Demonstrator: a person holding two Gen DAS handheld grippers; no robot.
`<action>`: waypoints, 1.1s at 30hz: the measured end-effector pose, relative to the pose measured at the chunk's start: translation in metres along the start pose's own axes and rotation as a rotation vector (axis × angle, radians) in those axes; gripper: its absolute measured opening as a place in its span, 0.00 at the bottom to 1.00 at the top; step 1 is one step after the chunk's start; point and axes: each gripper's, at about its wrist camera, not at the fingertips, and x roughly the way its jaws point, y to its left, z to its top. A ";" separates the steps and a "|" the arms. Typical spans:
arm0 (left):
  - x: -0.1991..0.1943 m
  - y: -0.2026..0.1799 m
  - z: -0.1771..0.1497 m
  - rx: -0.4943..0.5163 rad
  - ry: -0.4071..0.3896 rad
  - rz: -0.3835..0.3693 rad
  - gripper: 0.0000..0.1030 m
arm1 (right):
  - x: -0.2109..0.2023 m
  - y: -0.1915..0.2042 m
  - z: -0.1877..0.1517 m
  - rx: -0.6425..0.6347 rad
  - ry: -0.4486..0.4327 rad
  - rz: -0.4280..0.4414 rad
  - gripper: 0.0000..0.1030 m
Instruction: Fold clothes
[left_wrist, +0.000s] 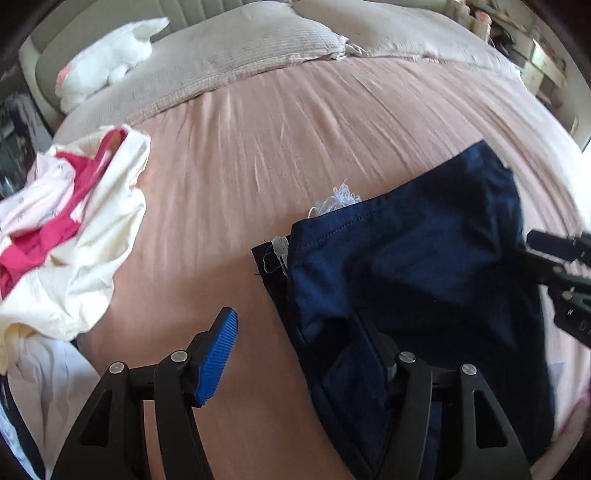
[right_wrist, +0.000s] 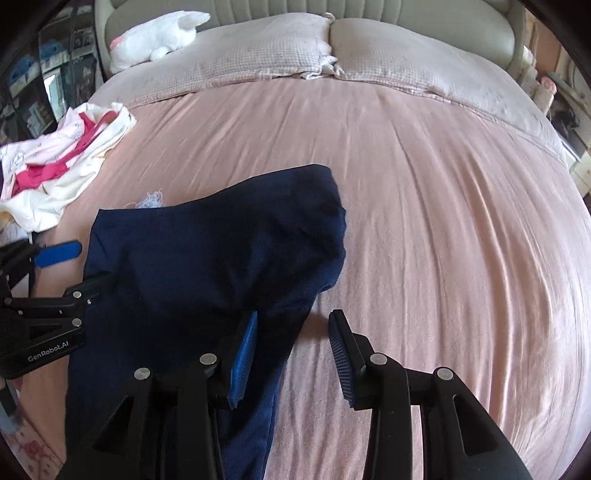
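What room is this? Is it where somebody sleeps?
Most likely a bedroom. There is a bed with a pink sheet, pillows by a padded headboard, and a white plush toy.

A navy blue garment (left_wrist: 424, 258) is lying partly folded on the pink bedsheet (left_wrist: 277, 155), its upper edge showing a stitched hem and its far corner rounding over in a soft bulge (right_wrist: 314, 206). A scrap of white lace (left_wrist: 343, 197) is peeking out from beneath that hemmed edge, and a small white tag with loose threads (left_wrist: 279, 249) is sticking out at the garment's near left corner, beside a dark inner strip. Toward the left edge of the sheet, well apart from the navy piece, a crumpled heap of cream, pale pink and magenta clothes (left_wrist: 70, 236) is sitting unfolded.
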 end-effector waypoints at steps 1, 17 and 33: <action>-0.013 0.001 0.000 -0.029 0.003 -0.037 0.59 | -0.010 -0.003 -0.003 0.024 -0.003 0.027 0.38; -0.029 -0.056 -0.079 -0.039 0.174 -0.083 0.61 | -0.032 0.001 -0.090 0.062 0.249 0.068 0.40; -0.025 -0.041 -0.116 -0.236 0.301 -0.066 0.61 | -0.037 0.009 -0.127 0.046 0.228 0.126 0.60</action>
